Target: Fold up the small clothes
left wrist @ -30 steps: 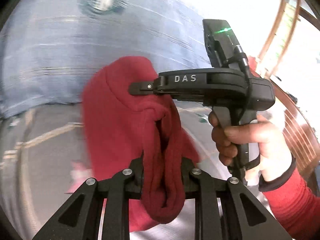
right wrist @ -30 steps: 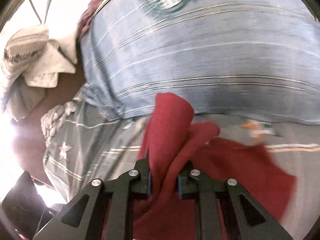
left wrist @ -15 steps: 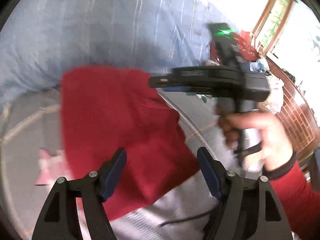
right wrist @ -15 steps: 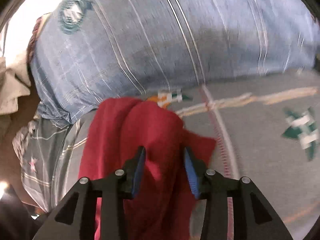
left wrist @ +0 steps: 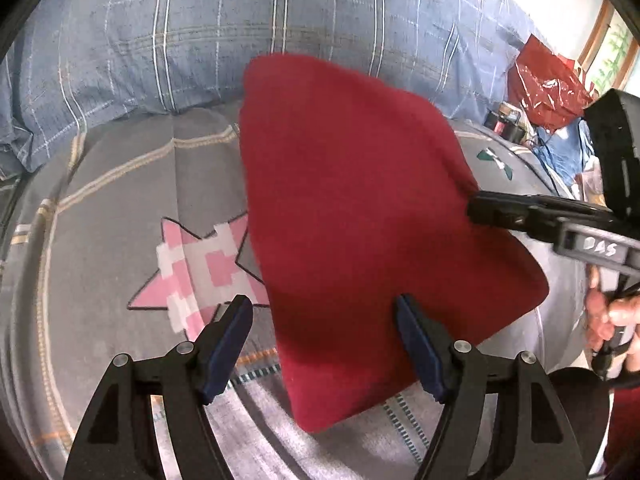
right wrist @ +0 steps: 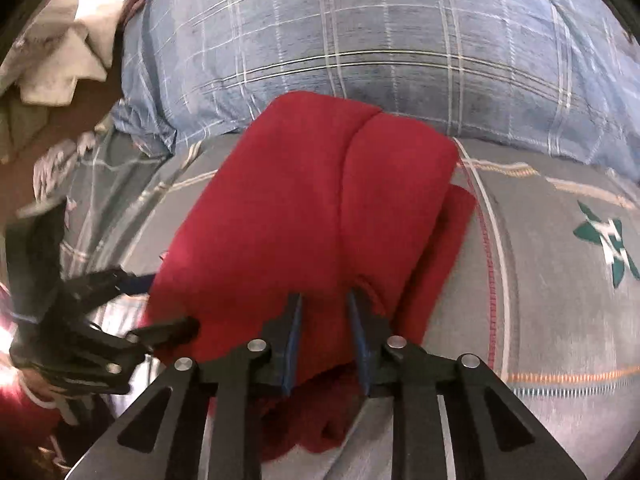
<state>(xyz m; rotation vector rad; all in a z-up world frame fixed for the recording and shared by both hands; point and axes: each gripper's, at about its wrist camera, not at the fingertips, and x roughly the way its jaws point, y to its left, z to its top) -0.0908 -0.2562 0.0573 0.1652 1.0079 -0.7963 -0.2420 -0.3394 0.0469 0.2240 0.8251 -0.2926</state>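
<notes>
Tilting downward, right gripper [right wrist: 324, 304] closing on red cloth [left wrist: 360, 208]; left gripper [left wrist: 324, 312] fingers apart.

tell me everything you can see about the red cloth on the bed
The red cloth is a plain, soft, fleecy-looking garment in deep red, folded into a thick layered pad with a seam-like crease down its top. It lies flat on the grey patterned bedsheet, its far edge against the blue plaid pillow. The right gripper is closing on its near edge, fabric between its jaws. The left gripper straddles another edge, jaws wide.
</notes>
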